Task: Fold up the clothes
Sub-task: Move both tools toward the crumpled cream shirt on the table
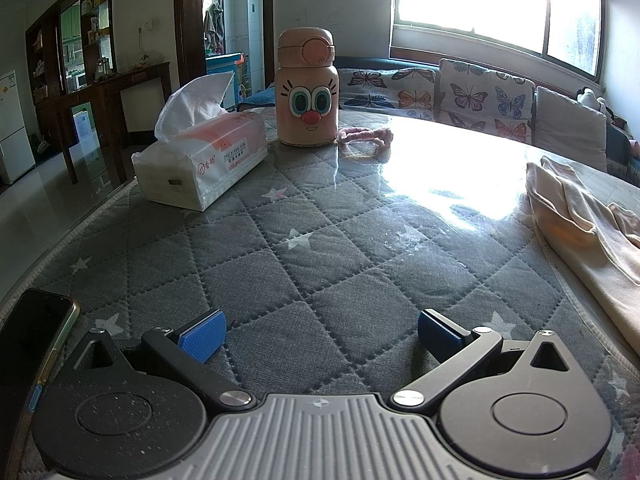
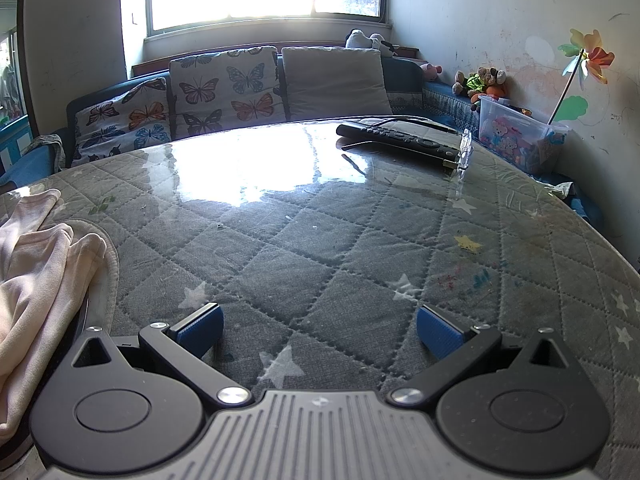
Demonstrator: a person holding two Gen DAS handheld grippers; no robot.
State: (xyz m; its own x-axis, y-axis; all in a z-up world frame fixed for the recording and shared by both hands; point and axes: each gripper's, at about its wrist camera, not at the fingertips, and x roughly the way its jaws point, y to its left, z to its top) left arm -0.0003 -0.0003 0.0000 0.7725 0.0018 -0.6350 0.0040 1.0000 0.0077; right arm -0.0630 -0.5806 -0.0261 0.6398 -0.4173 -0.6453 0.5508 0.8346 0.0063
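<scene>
Your counter (image 1: 320, 248), a broad round-edged top under a grey quilted star-print cover and a glossy clear sheet, carries everything here. Take the rumpled cream-pink cotton garment (image 1: 592, 240) as your landmark: it lies bunched and creased between your two tools, not flat, and whether any of it is folded cannot be told from these views.

From the left tongs (image 1: 322, 334) the garment lies forward and to the right, running along the counter's right-hand rim. From the right tongs (image 2: 320, 330) the same garment (image 2: 36, 280) lies to the left, its nearest folds just beside that tool's body, so your right hand looks the nearer of the two. Its long axis seems to run from the near rim away toward the window, though both ends are cut off by the frames.

Both sets of tongs stand wide apart and hold nothing, low over bare quilting.

Left of the garment the cover is open as far as the white tissue pack (image 1: 200, 160), the peach cartoon-face bottle (image 1: 307, 88) and the pink fuzzy hair tie (image 1: 364, 136); a black phone (image 1: 32, 344) sits at the near-left rim. Right of the garment lies more open cover, with a black remote control (image 2: 400, 138) at the far side.
</scene>
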